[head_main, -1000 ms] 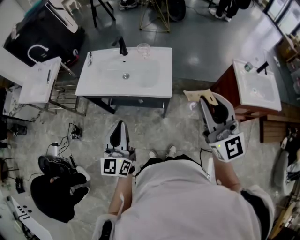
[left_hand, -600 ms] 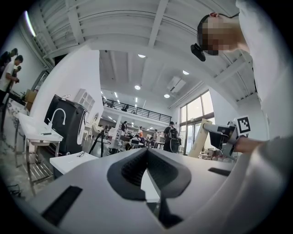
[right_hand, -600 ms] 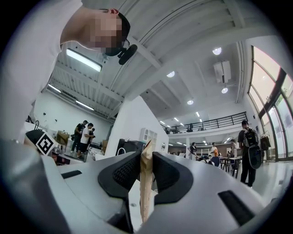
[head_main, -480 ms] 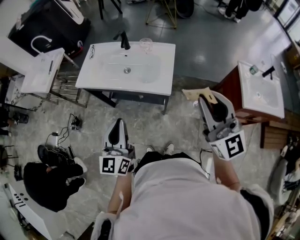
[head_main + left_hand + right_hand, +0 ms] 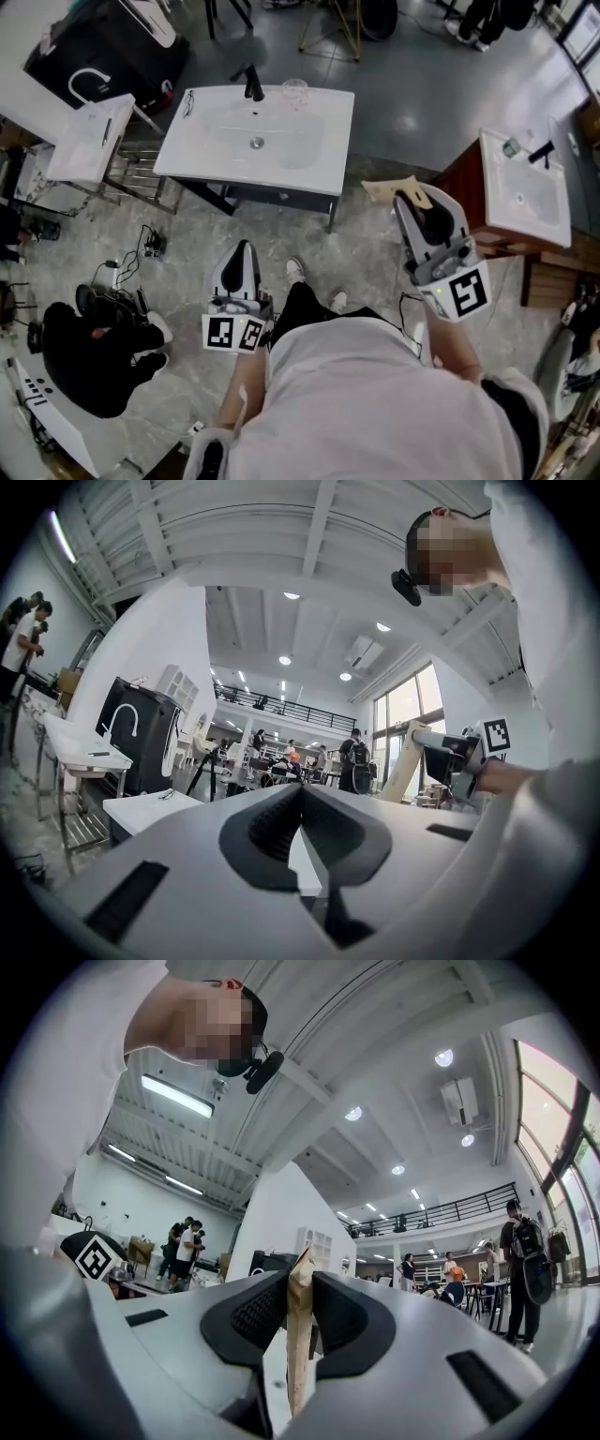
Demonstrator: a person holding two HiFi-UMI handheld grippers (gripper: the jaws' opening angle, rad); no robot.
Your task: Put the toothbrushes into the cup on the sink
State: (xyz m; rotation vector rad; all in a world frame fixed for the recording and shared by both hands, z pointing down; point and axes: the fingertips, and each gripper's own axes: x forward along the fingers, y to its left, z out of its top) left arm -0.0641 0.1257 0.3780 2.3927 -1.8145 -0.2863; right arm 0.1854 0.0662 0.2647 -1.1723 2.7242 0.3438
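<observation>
- Right gripper [image 5: 300, 1309]: jaws pinched on a flat tan strip [image 5: 386, 191], paper or card by the look. It stands edge-on between the pads. Cannot tell whether a toothbrush is inside.
- Left gripper [image 5: 300, 803]: jaws pressed together, nothing between them, held low at lower centre of the head view.
- Sink [image 5: 323, 173] lies at upper centre, well apart from both grippers. The clear cup [image 5: 294, 90] stands on its back rim, just beside the dark tap [image 5: 251, 84].
- A small dark item [image 5: 188, 101] sits on the sink's left rim; too small to identify.
- Risk: the thin strip may bend or slide in the pads while being carried.
- Risk: a misjudged reach could tip the cup, which looks light, or catch the tap.
- Versus a second ago: one shoe [image 5: 295, 270] has stepped forward and the sink sits slightly lower and further right in frame. Both grips are unchanged.
</observation>
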